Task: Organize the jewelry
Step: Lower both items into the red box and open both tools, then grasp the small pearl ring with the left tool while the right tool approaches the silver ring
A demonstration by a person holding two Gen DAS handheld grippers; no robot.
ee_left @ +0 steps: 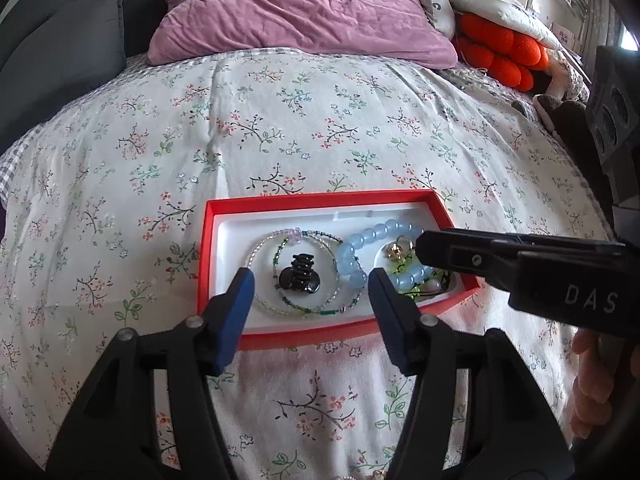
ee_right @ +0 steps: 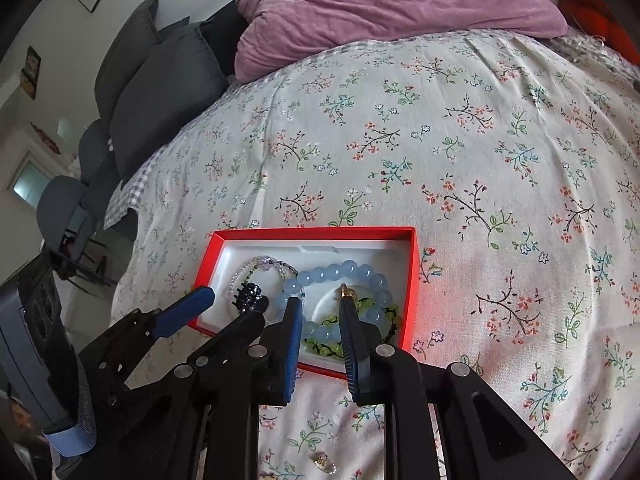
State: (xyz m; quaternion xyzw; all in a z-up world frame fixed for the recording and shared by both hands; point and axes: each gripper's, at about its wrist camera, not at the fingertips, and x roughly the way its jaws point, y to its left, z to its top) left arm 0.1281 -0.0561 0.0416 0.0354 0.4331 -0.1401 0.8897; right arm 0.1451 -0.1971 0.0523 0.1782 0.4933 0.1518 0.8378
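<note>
A red box [ee_left: 204,248] [ee_right: 414,276] with a white lining lies on the floral bed cover. In it lie a blue bead bracelet [ee_left: 362,238] [ee_right: 340,270], a thin clear-and-green bead necklace [ee_left: 264,246] [ee_right: 256,264], a black hair claw [ee_left: 299,278] [ee_right: 249,294], a green bead piece [ee_right: 332,350] and a small gold piece [ee_left: 394,250] [ee_right: 345,291]. My left gripper [ee_left: 310,280] is open, its fingers at the box's near edge, either side of the claw. My right gripper [ee_right: 320,308] is open over the box's right part, with nothing between its fingers.
A purple pillow [ee_left: 296,4] lies at the head of the bed, orange cushions [ee_left: 504,52] to its right, grey cushions [ee_right: 160,76] to the left. A small gold item [ee_right: 322,462] lies on the cover near my right gripper's base.
</note>
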